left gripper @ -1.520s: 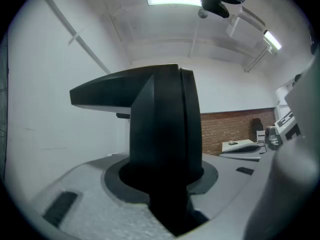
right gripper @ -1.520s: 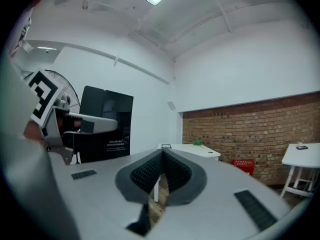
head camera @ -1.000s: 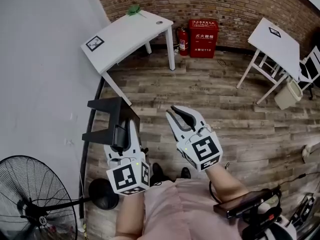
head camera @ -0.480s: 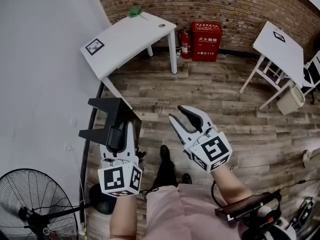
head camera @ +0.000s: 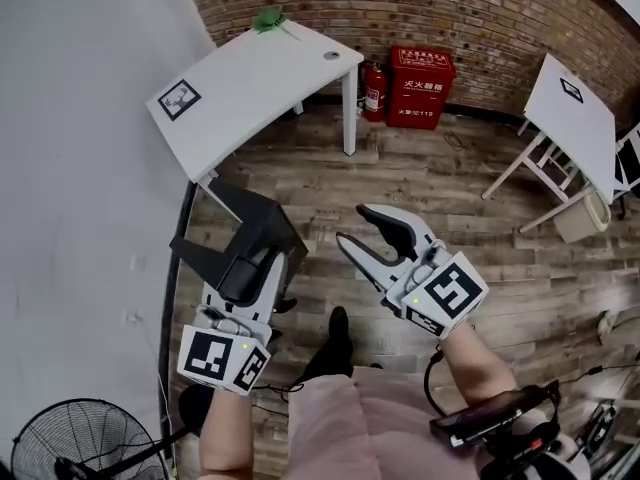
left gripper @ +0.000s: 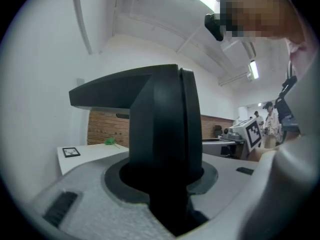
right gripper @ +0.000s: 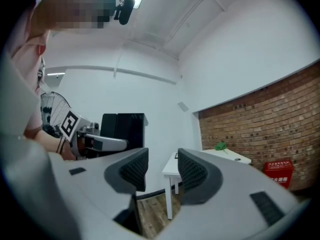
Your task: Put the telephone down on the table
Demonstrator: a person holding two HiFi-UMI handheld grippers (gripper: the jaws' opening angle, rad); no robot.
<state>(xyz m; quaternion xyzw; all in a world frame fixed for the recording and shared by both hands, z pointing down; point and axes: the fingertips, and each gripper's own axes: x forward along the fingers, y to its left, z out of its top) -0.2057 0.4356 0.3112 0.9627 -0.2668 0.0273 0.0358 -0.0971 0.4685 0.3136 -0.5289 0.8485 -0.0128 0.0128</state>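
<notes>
The telephone (head camera: 243, 236) is a black angular desk set, held off the floor in my left gripper (head camera: 247, 266), whose jaws are shut on its lower part. In the left gripper view the telephone (left gripper: 164, 126) fills the middle, wedged between the pads. The white table (head camera: 250, 68) with a square marker stands ahead of it, beyond the phone. My right gripper (head camera: 362, 228) hangs to the right of the phone, its jaws opening with nothing between them; in the right gripper view its jaws (right gripper: 162, 171) frame only floor and the table (right gripper: 200, 159).
A green object (head camera: 268, 18) lies at the table's far end. A red extinguisher box (head camera: 420, 73) and an extinguisher (head camera: 375, 86) stand against the brick wall. A second white table (head camera: 580, 108) and a bin (head camera: 580, 213) are at right, a fan (head camera: 80, 448) at lower left.
The left gripper has swung left with the telephone and turned it towards the white table. The right gripper has shifted right and its jaws have spread apart.
</notes>
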